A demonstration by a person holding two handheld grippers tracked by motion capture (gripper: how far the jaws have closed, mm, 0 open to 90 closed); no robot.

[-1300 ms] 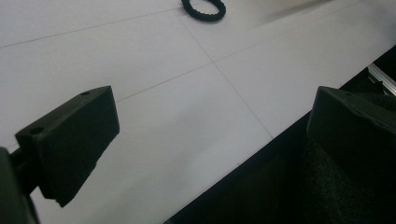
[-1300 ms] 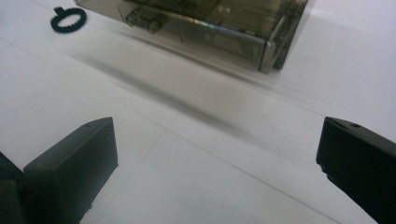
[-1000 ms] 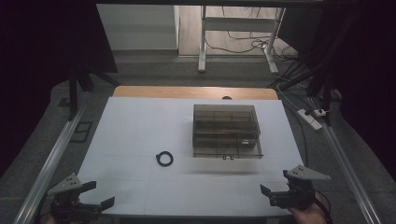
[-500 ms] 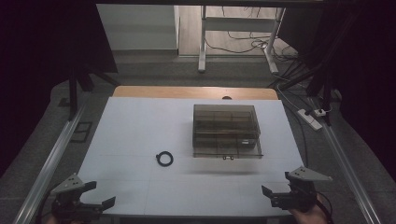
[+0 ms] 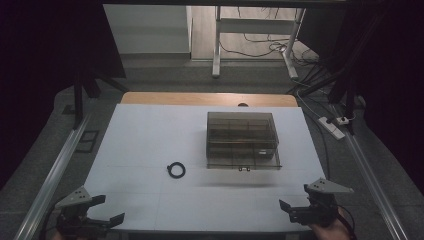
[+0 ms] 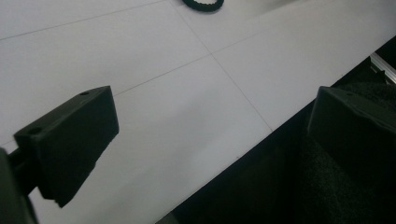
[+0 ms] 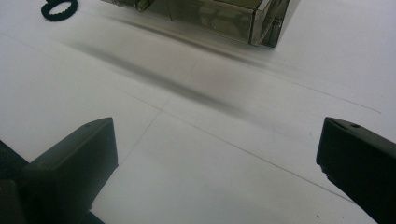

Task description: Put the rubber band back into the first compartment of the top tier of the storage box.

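White table point(image 5: 150, 130) — power strip point(image 5: 332, 127) (floor, right) — cables point(image 5: 250, 50).

Dim room; grey floor point(image 5: 165, 75), table legs point(image 5: 216, 45) behind, cables point(image 5: 260, 49), power strip point(image 5: 334, 126).

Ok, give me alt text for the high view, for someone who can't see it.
A white table holds a small black ring lying flat and, to its right, a smoky transparent compartment box with its lid shut. At the near edge, the left gripper and right gripper hover open, holding nothing.
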